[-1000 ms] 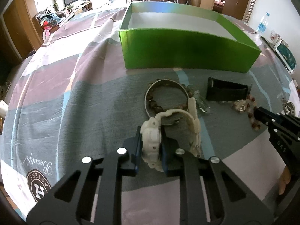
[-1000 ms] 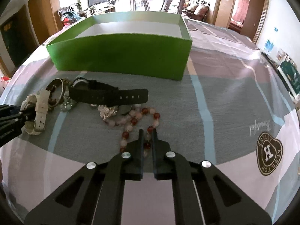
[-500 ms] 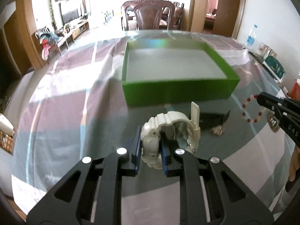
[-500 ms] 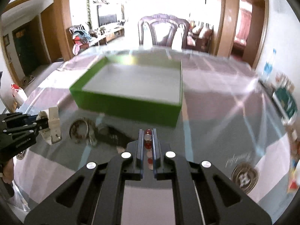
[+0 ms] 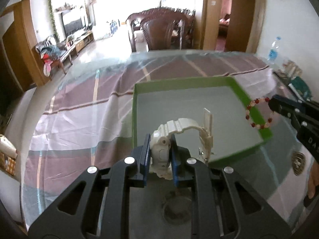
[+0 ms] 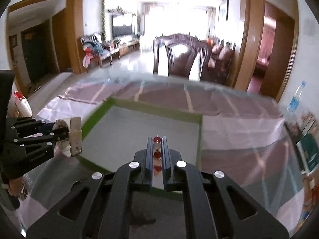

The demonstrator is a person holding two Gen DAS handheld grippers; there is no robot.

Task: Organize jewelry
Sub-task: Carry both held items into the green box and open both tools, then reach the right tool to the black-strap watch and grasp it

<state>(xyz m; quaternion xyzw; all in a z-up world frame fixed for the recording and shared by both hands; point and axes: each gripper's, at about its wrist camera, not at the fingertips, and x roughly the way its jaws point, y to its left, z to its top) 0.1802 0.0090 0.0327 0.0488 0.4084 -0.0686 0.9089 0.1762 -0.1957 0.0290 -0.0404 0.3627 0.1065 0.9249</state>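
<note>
Left tool [image 5: 159,155]: jaws narrow, blue pads clamping the case of the chunky white plastic wristwatch [image 5: 162,149]; the strap is arching forward and its buckle end is hanging free.
Right tool [image 6: 157,155]: nearly closed, pinching the red-and-pale beaded bracelet [image 6: 157,153]; in the left wrist view the loop is dangling from its tip [image 5: 259,113].
Change, left: a second ago the watch was lying on the table among the other pieces; now it is being carried in the air above the near wall of the box.
Change, right: the bracelet was lying on the cloth; now it is lifted and hanging over the box's right wall.
Box: the shallow green cardboard box with grey floor [image 5: 257,113] is sitting on the striped mauve-and-grey tablecloth [image 5: 79,119]; nothing visible inside it.
Task meaning: both pieces are picked and in transit; judged next step is lowering and releasing inside the box.
Remaining: a dark round piece on the cloth [image 5: 298,162], identity unclear.
</note>
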